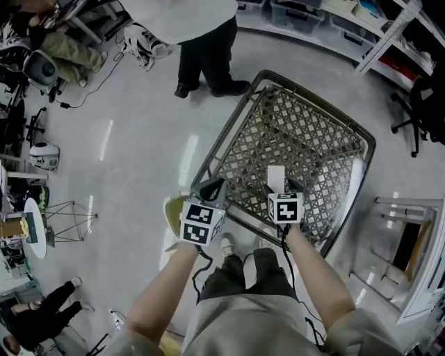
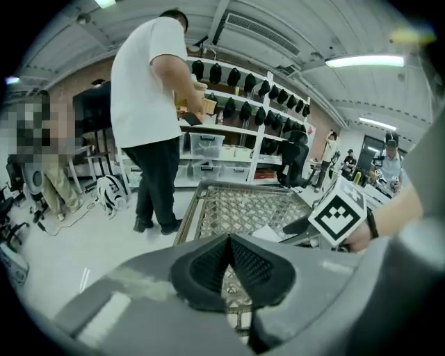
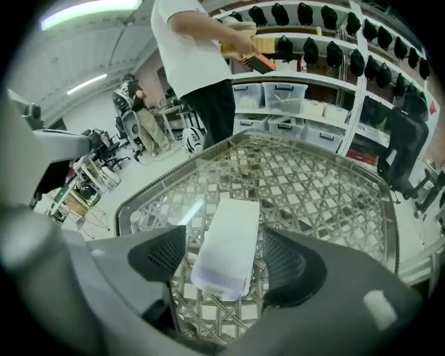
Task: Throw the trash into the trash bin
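Note:
A metal lattice trash bin (image 1: pixel 224 141) stands on the floor in front of me, and both grippers hang over its near rim. My right gripper (image 1: pixel 284 186) is open, jaws wide. A white slip of paper (image 3: pixel 229 236) lies lengthwise between the pads with a gap on each side; it shows over the mesh (image 3: pixel 334 188) and pokes out ahead of the gripper as a white paper (image 1: pixel 276 175). My left gripper (image 1: pixel 212 189) is shut, its pads (image 2: pixel 208 268) meeting with nothing between them. From the left gripper view, the right gripper's marker cube (image 2: pixel 338 212) sits to the right above the bin (image 2: pixel 243 205).
A person in a white top and dark trousers (image 1: pixel 201 49) stands just beyond the bin's far left corner. Shelves with storage boxes (image 1: pixel 313 17) line the back. An office chair (image 1: pixel 417 111) is at the right, a white frame (image 1: pixel 403 243) at the lower right, and cluttered gear (image 1: pixel 35 69) at the left.

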A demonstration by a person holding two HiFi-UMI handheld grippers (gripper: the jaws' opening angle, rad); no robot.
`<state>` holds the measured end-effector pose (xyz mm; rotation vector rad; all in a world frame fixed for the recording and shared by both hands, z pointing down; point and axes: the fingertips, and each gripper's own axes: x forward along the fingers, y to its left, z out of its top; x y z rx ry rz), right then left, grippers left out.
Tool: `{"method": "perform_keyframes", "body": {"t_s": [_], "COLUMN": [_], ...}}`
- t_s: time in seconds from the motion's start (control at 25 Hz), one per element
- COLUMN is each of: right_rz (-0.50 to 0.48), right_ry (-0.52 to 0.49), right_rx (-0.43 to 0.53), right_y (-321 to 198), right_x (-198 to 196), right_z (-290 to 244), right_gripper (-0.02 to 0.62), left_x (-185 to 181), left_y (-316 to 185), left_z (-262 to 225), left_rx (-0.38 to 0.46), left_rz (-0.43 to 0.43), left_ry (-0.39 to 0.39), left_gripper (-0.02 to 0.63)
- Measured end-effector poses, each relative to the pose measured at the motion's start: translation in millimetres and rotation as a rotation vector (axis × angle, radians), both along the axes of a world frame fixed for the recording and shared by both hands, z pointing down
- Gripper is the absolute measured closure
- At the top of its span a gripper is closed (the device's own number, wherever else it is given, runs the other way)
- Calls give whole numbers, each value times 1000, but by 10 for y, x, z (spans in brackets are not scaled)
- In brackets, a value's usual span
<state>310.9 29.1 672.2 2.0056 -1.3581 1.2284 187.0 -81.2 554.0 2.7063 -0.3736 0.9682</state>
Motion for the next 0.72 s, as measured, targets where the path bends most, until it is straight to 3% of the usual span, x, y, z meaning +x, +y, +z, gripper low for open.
{"method": "perform_keyframes", "body": {"t_s": [0.36,0.72], "right_rz": [19,28], "right_ry": [-16,0], "right_rx": [-84,-93], "right_y": [80,155], "right_x": [1,17], "right_z": [429,392], "right_gripper": [219,311], "left_x": [-248,-454], "left_y": [68,124], "left_z": [384,448], "left_rx": [-45,-62], "left_rz": [-27,-63], "left_ry": [-60,-55], "left_gripper": [604,604]}}
